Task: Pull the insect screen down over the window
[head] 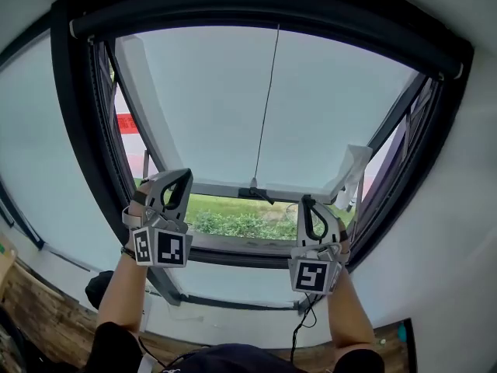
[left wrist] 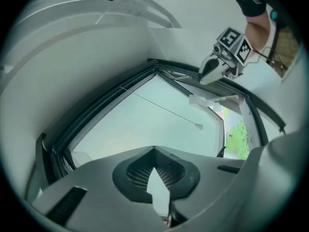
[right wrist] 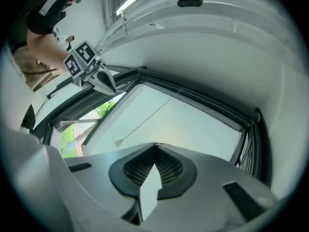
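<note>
Pale mesh already covers most of the opening. The insect screen (head: 225, 107) hangs from its roller at the top of the window (head: 74, 130), and its bottom bar (head: 233, 190) stands a little above the sill. A strip of green grass (head: 233, 220) shows bare beneath it. By my reckoning the pull is in its last stretch, with only that strip left to cover.

The person holds both tools up at the level of the bar. The left gripper (head: 185, 175) is by the bar's left end and the right gripper (head: 306, 202) is just under its right part. Each tool's own camera shows the jaws pressed tip to tip with nothing caught between them, so both are clenched and empty. They look to be pushing or hooking the bar rather than pinching it.

The next move seems to call for an even downward draw on both ends, so the bar stays level in its side tracks and seats on the sill. The thin pull cord (head: 266, 99) hanging down the middle is another possible hold.

I cannot tell whether either tip actually touches the bar. A crumpled white scrap (head: 353, 165) sits at the bar's right corner, and what it is escapes me. The sill's catch, if there is one, is hidden behind the grippers and forearms.
</note>
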The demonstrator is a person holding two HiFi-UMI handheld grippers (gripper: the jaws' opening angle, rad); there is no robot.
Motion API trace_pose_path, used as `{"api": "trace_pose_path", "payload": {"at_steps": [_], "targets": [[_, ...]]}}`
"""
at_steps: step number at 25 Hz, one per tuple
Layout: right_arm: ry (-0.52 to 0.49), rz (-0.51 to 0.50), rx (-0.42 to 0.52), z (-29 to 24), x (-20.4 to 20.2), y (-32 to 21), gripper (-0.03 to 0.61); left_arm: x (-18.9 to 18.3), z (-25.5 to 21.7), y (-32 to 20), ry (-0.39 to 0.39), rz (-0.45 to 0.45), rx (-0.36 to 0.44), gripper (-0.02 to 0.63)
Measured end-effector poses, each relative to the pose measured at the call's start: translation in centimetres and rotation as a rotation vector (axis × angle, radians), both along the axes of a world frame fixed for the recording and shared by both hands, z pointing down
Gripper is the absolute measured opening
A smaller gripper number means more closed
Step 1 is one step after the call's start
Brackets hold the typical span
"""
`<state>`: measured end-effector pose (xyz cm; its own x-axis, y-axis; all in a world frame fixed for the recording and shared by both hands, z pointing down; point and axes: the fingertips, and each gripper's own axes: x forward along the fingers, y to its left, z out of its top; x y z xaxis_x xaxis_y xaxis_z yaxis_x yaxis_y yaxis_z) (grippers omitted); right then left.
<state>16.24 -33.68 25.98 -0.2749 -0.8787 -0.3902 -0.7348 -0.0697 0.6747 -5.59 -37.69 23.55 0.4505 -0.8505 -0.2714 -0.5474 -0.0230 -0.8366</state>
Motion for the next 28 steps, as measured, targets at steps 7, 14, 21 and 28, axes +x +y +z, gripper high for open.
{"api": "trace_pose_path", "payload": {"at_steps": [7, 14, 21, 28], "targets": [[0.198, 0.157, 0.110, -10.6, 2.5, -1.5, 0.006, -2.5, -12.9, -1.0, -0.138, -0.086, 0.190, 0.011], [0.294, 0.306, 0.238, -19.6, 2.8, -2.2, 0.009, -3.6, -20.7, -1.3, -0.175, -0.152, 0.295, 0.048], [0.349, 0.394, 0.276, -26.6, 2.2, -3.2, 0.071, -2.7, -24.7, -2.2, -0.149, -0.177, 0.333, 0.084], [0.352, 0.450, 0.281, -29.5, 2.8, -4.0, 0.077, -2.2, -27.0, -3.2, -0.163, -0.200, 0.338, 0.083]]}}
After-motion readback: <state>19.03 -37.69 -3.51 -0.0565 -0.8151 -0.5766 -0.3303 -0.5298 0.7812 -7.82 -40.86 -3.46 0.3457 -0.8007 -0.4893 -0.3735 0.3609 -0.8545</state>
